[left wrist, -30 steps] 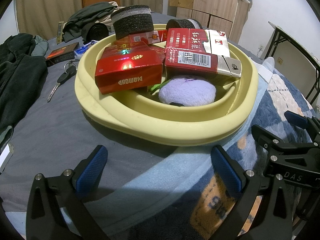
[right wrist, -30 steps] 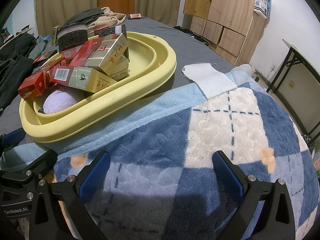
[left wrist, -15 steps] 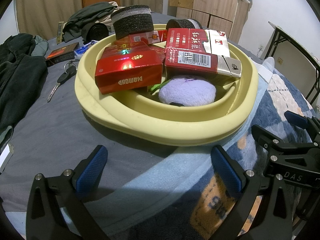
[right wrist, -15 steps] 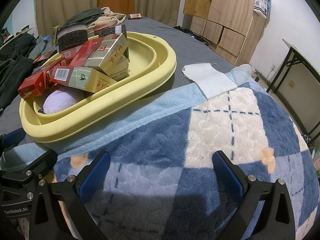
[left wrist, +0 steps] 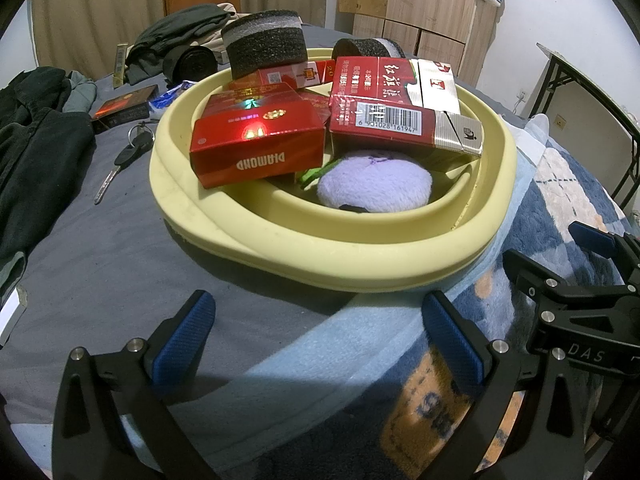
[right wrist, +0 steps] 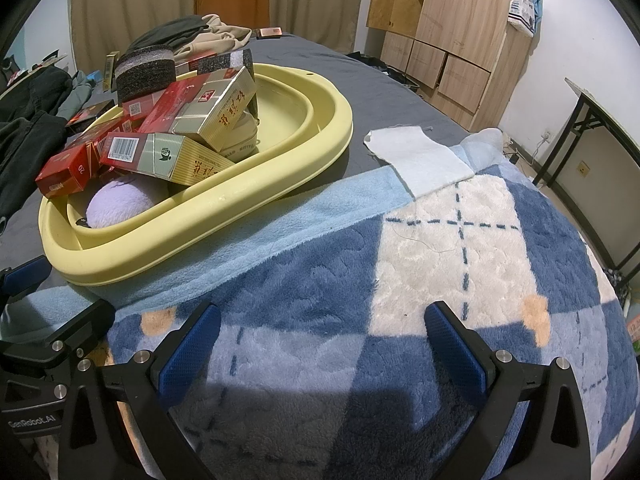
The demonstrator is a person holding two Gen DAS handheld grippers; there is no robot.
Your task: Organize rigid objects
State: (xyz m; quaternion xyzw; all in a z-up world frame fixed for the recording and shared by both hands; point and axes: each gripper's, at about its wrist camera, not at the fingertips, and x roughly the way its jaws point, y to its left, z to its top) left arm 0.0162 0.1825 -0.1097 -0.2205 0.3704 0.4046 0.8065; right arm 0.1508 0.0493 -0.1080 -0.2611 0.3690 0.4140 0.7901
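Yellow basin (left wrist: 344, 252): red DIAMOND carton (left wrist: 260, 140) on top, likely light, stiff, glossy-slick; best pinched across its short faces. Left gripper (left wrist: 316, 332) and right gripper (right wrist: 320, 340): both spread wide, empty.

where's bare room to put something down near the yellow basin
Free: the far half of the yellow oval plastic basin beyond the red and gold cartons; the blue and white checked fleece blanket right of it; grey bedsheet in front. Crowded: the basin's near half, and the sheet by the black key and dark clothes.
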